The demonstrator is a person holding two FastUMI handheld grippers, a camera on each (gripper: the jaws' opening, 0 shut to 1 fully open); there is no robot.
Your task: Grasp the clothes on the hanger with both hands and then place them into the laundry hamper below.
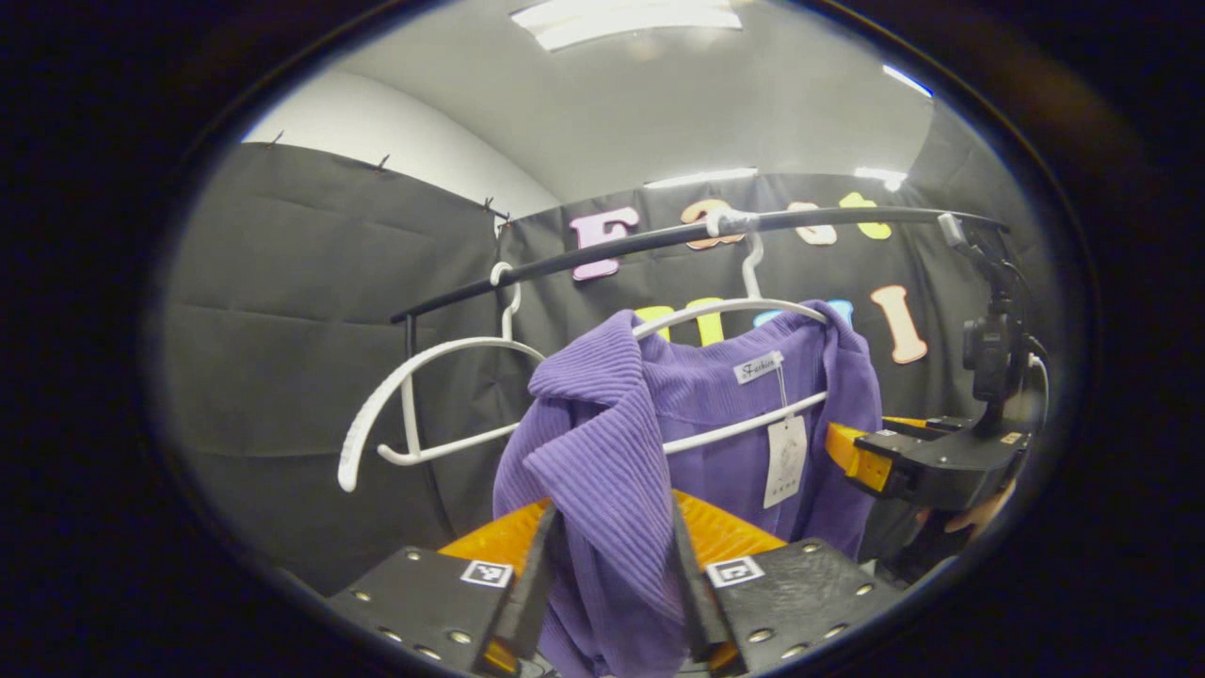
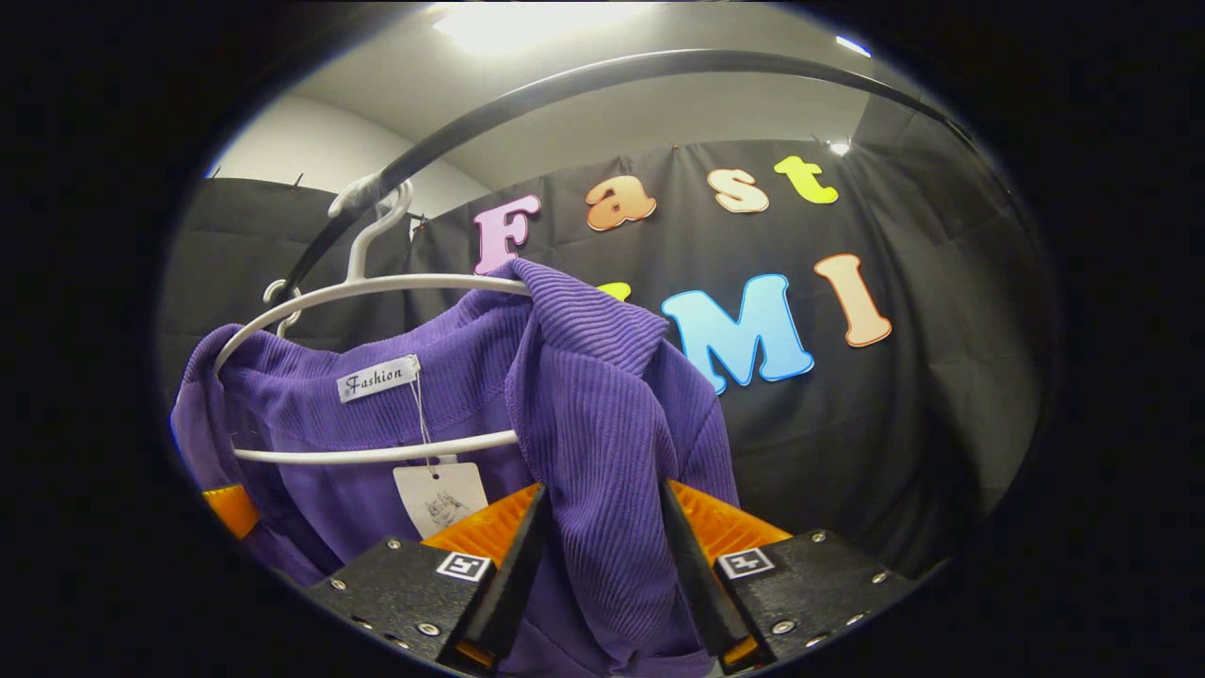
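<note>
Left gripper (image 1: pixel 610 574) is clamped on a fold of the purple ribbed knit garment (image 1: pixel 602 452), cloth pinched btwn both fingers right at the tips; just beyond, the garment hangs on a white plastic hanger (image 1: pixel 734 306) w/ a paper tag, an empty white hanger (image 1: pixel 424 363) off to the left, both on the black rail (image 1: pixel 659 240). Right gripper (image 2: pixel 598 565) likewise grips the other shoulder of the garment (image 2: pixel 602 405), which drapes over its hanger (image 2: pixel 377 282) ahead. The right gripper (image 1: pixel 927 461) also shows far right in the left gripper view.
</note>
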